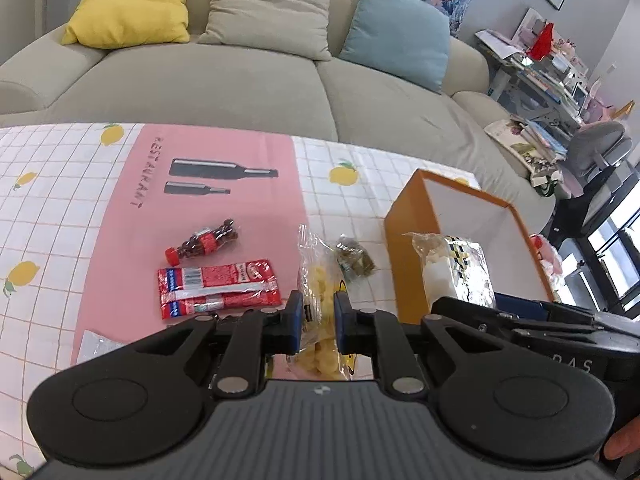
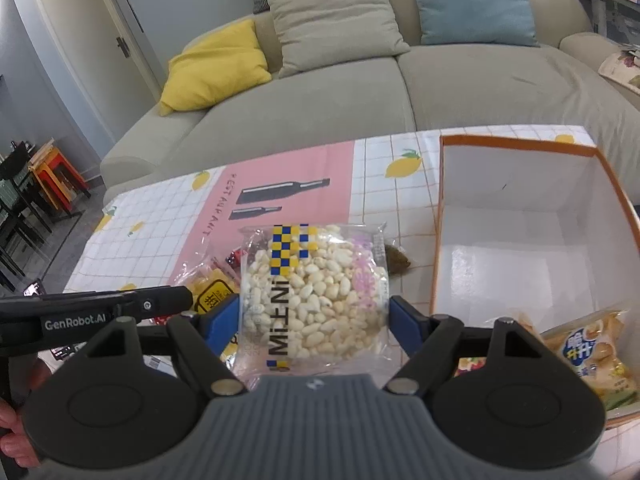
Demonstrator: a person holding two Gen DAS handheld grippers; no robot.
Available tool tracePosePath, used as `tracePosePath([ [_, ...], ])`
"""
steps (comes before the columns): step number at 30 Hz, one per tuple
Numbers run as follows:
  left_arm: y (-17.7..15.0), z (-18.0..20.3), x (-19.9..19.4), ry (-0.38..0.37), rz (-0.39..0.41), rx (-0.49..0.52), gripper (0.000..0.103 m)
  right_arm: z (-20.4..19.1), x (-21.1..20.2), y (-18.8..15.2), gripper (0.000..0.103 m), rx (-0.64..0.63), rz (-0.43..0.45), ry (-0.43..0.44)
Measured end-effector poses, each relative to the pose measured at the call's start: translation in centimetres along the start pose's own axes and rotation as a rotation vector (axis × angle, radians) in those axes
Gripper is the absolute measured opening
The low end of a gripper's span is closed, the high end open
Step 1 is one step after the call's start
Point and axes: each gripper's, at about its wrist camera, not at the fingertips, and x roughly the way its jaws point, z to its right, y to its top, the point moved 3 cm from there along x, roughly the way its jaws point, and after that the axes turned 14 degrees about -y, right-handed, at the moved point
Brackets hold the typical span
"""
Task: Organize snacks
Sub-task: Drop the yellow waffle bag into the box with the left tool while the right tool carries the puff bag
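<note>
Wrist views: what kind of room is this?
Most likely a home living room: a beige sofa with throw cushions, a low table under a lemon-print cloth, and a cluttered desk beside it.

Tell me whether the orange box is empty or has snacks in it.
Not empty. The right wrist view shows the orange box open-topped, its white floor mostly bare, with one yellow snack bag lying in the near corner.
</note>
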Motion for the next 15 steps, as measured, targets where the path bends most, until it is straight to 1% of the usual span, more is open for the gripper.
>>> tracePosePath([
  [4,1.4,1.9,-0.3,-0.017,0.011,0.034,0.016,1.1,-1.8,0.4,0.077,0.008,0.037,-0.003],
  [8,3.2,4.2,-0.1,-0.053,0.017,0.079,0.016,2.7,-3.4,1.4,0.077,0.017,0.077,-0.028],
  [15,6.7,9.0,1.7,-0.127,0.021,0.172,0.016,6.3,-5.1,2.9,0.077,0.034,0.12,-0.077],
])
